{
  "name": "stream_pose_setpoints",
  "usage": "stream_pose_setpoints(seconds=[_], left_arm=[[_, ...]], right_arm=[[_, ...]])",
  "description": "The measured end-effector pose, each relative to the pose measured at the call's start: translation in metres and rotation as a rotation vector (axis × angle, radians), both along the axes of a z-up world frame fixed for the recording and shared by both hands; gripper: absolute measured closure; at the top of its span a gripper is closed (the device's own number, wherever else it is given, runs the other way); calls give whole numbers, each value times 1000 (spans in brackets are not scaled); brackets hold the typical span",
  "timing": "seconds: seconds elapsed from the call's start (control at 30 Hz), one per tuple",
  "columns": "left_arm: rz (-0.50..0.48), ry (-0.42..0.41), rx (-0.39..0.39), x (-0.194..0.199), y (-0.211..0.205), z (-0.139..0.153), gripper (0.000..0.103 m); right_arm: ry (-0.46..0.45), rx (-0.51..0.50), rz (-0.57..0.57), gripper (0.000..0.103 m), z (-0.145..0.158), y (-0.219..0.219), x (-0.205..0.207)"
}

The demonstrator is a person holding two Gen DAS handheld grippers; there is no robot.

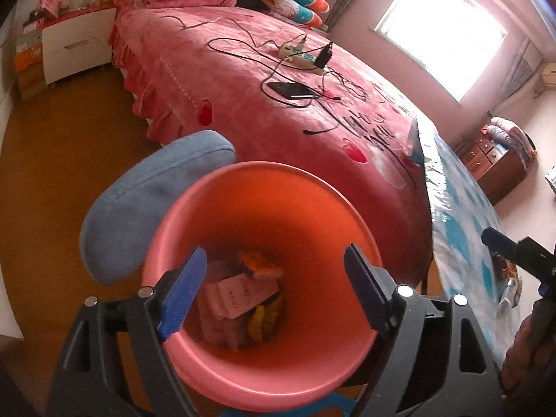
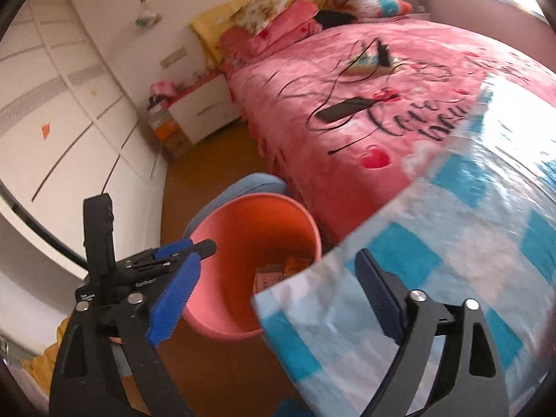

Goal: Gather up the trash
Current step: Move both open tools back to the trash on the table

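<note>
Trash (image 1: pixel 243 299) lies binned below spread fingers (image 1: pixel 182 295).

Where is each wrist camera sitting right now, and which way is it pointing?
Left wrist: above the pink bin, looking down into it at paper and wrappers; the open left tongs frame it, and the right tongs show at the right edge.
Right wrist: over the blue-checked table, facing the pink bed; the open right tongs show, with the left tongs at lower left.
Shared: bin, bed, table, phone and phone.
</note>
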State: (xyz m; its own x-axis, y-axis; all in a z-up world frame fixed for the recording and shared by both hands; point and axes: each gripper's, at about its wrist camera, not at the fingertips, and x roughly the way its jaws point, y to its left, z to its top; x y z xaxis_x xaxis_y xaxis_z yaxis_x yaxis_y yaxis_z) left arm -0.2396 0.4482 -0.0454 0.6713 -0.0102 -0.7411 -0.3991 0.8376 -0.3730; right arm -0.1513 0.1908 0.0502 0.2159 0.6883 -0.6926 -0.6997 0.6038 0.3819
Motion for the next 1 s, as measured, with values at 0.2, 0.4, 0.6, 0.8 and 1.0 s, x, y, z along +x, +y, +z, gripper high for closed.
stream_pose_setpoints(seconds=[0.2,0.4,0.6,0.8,1.0], left_arm=[[-16,-13,-3,5,-17,9,20],[-39,-16,-31,12,-36,16,19],[-85,-34,-14,24,-62,29,16],[-140,-58,20,35,-94,45,14],[-208,-62,42,47,-130,56,14]], right_arm=[[-33,30,-59,12,2,-39,-5],[-88,38,-80,11,3,-62,-12],[-108,59,-127,11,3,-90,-13],[-99,95,-195,8,4,-120,-3],[-96,123,-243,8,6,-149,3]])
